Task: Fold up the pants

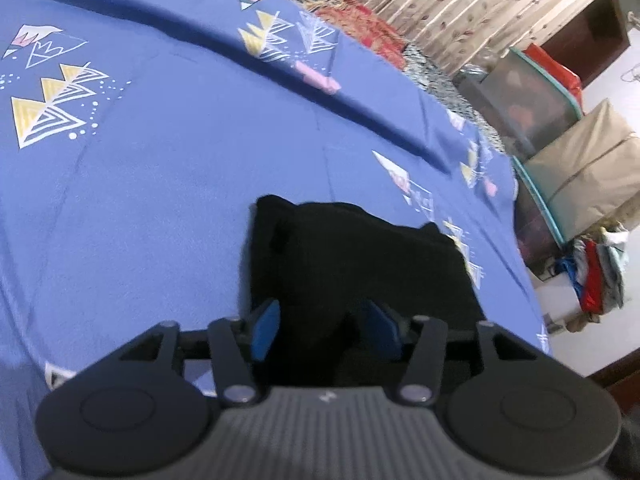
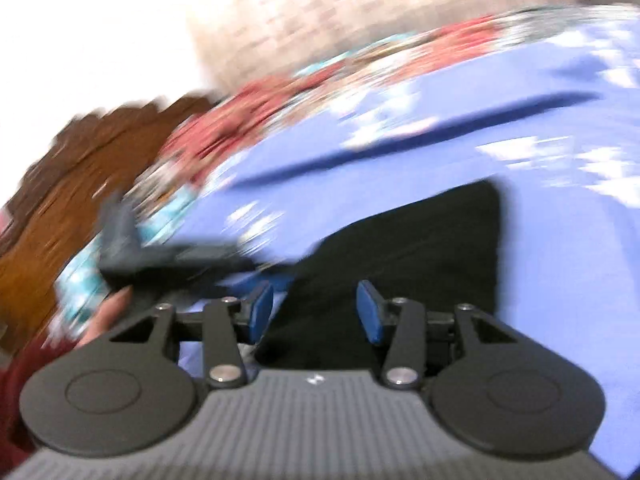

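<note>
Black cloth is the whole matter here: the pants (image 1: pixel 352 256) lie as a compact, already doubled-over bundle on the blue patterned bedsheet (image 1: pixel 160 200), directly ahead of both tools. In the left wrist view the left hand-held gripper (image 1: pixel 324 330) has its blue pads (image 1: pixel 266 330) spread wide, and the near edge of the bundle sits in the gap between them, so close that the dark fabric runs under the tool's body. Whether the pads touch the cloth cannot be told; nothing is pinched.

The right wrist view is heavily smeared (the camera looks to be swinging), yet the right hand-held gripper (image 2: pixel 316 310) plainly has its fingers apart too, with the pants (image 2: pixel 400 248) lying ahead and slightly to its right. From this side the bundle tapers: narrow near the tool, widening toward a squared far corner.

The bundle's long axis runs away from both tools, roughly along their fingers, so each faces a short near edge and not a long side. The left one appears nearer, practically over that edge; the right one looks a little back from it. Any further fold would probably need that near edge pinched and carried forward along the axis.

Storage boxes (image 1: pixel 560 128) stand beyond the bed's right side, well apart from the work.
</note>
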{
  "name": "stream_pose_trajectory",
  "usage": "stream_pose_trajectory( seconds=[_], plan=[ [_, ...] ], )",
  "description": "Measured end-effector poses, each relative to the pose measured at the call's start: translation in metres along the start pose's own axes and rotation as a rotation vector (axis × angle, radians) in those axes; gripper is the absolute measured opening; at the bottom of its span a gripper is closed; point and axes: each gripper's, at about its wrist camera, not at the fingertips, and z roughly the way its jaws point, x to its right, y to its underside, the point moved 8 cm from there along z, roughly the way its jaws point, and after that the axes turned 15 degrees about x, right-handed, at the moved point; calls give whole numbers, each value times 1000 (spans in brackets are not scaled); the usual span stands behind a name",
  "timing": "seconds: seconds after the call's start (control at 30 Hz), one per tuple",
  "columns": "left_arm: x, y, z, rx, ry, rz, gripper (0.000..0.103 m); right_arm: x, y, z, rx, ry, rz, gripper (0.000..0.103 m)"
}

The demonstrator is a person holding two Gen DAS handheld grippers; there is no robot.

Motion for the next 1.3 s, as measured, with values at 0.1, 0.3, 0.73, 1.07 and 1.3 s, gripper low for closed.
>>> stream_pose_trajectory(
  seconds=[0.1,0.3,0.73,1.07,1.3],
  plan=[
    [11,10,-7,2,-1,45,55,39,-9,-15,47,118,83,28],
    [21,33,-10,-20,-71,177,55,39,-20,3,60,135,57,22],
    [5,68,-16,-87,-137,198,68,89,51,34,-150,253,62,23],
    [4,72,-28,-78,-122,189,68,63,44,7,-69,208,20,27],
    [-2,78,-28,-91,-112,161,74,83,76,20,-150,264,48,25]
  ],
)
